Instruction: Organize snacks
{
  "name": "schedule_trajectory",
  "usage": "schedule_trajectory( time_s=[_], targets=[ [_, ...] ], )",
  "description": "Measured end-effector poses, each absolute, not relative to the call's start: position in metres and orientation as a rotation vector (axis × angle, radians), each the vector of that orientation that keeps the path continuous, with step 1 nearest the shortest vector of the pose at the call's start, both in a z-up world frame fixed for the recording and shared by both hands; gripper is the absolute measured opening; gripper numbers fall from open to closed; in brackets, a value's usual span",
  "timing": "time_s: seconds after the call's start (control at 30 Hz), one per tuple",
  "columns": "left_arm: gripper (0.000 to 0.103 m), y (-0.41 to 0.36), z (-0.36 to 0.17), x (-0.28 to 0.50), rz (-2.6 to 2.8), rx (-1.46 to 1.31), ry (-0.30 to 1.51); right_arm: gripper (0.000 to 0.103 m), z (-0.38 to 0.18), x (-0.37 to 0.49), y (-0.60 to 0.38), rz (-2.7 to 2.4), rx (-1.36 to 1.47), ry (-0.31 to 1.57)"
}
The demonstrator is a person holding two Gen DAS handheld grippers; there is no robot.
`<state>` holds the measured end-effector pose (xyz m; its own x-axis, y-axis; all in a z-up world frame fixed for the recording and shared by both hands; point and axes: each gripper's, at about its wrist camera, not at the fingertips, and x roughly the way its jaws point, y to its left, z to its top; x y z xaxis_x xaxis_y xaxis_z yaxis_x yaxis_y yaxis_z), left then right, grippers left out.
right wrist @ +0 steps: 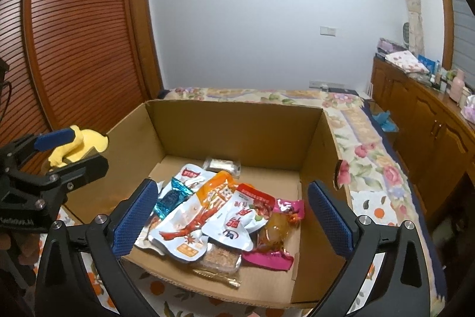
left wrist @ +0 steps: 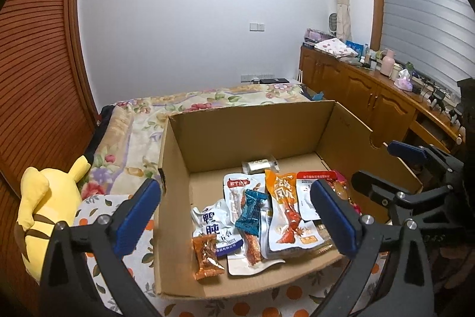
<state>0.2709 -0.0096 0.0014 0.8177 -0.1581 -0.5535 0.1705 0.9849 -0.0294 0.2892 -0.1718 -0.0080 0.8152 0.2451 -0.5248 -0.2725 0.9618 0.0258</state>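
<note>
On a floral bed [left wrist: 207,100], cardboard box [left wrist: 252,127] of glossy, overlapping snack packets [right wrist: 207,213]; both jaws wide, empty.

Cardboard box [right wrist: 231,135] open on top (walls all round), far floor bare.

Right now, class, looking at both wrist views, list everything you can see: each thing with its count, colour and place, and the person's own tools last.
cardboard box: one, brown, open-topped, on the bed
snack packets: roughly nine, mixed white, orange, teal and pink, piled on the box floor
clear packet: one, pale, apart from the pile near the box's far wall
plush toy: one, yellow, on the bed beside the box
bedspread: one, floral, under the box
cabinet: one, wooden, along the window wall, cluttered top
louvred doors: brown, on the side opposite the cabinet
left claw: one, black with blue pads, open, empty
right claw: one, black with blue pads, open, empty
</note>
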Motion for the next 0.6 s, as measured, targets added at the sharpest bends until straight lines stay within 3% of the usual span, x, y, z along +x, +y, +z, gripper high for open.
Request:
schedule_trajectory(
  time_s=[0.6],
  targets=[
    [0.102,-0.006,0.014,0.198,-0.151,0.034,0.565,0.103,0.014,0.227,-0.167,0.211,-0.074,0.487]
  ],
)
